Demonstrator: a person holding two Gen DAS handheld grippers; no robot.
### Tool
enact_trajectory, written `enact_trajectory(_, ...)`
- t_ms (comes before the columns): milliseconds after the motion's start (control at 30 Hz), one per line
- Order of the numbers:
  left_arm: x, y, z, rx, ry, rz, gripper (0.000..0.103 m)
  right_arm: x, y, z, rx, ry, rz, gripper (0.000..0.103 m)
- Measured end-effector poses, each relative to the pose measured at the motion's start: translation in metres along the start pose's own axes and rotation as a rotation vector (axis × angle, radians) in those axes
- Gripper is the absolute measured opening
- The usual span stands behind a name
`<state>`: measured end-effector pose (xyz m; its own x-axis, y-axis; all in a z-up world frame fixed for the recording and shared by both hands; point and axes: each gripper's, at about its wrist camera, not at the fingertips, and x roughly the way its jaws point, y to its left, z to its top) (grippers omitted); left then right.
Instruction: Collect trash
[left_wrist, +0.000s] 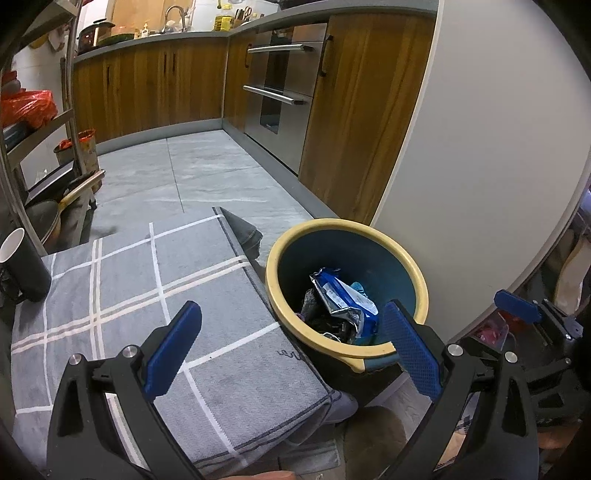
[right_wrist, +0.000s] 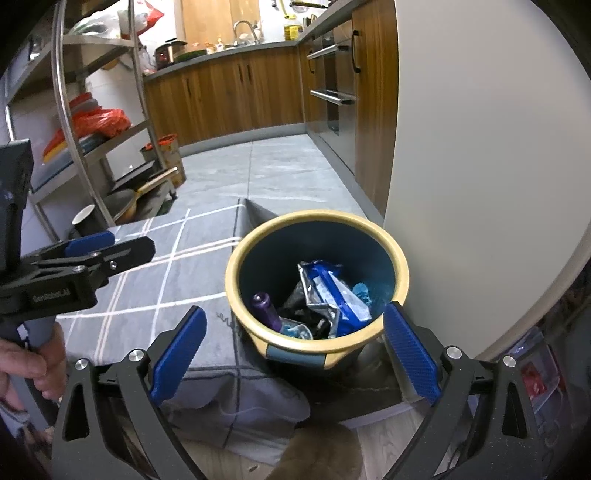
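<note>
A blue bin with a yellow rim (left_wrist: 419, 284) (right_wrist: 236, 302) stands on the floor beside a grey checked cloth (left_wrist: 122, 295) (right_wrist: 155, 280). Inside lie a blue and silver wrapper (left_wrist: 347, 299) (right_wrist: 332, 291), a purple bottle (right_wrist: 267, 306) and dark scraps. My left gripper (left_wrist: 291, 347) is open and empty, over the cloth's edge and the bin's near rim. My right gripper (right_wrist: 295, 350) is open and empty, just in front of the bin. The left gripper also shows at the left of the right wrist view (right_wrist: 92, 251).
A black cup with a white inside (left_wrist: 22, 266) (right_wrist: 86, 219) stands at the cloth's far left. A metal shelf rack (right_wrist: 92, 122) holds pans and red bags. Wooden cabinets and an oven (left_wrist: 280, 92) line the tiled floor. A white panel (left_wrist: 498, 129) rises right of the bin.
</note>
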<state>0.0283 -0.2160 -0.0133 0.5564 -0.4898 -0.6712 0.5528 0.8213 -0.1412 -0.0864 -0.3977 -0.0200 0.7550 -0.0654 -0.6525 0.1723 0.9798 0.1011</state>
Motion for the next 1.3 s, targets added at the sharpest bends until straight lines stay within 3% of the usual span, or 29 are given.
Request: enact_trajectory(1300, 0.0020, -0.0055, -0.0008, 0.031, 0.018, 0.008, 0.097, -0.0006, 0.0001, 0.0015, -0.005, 0.004, 0.001, 0.097)
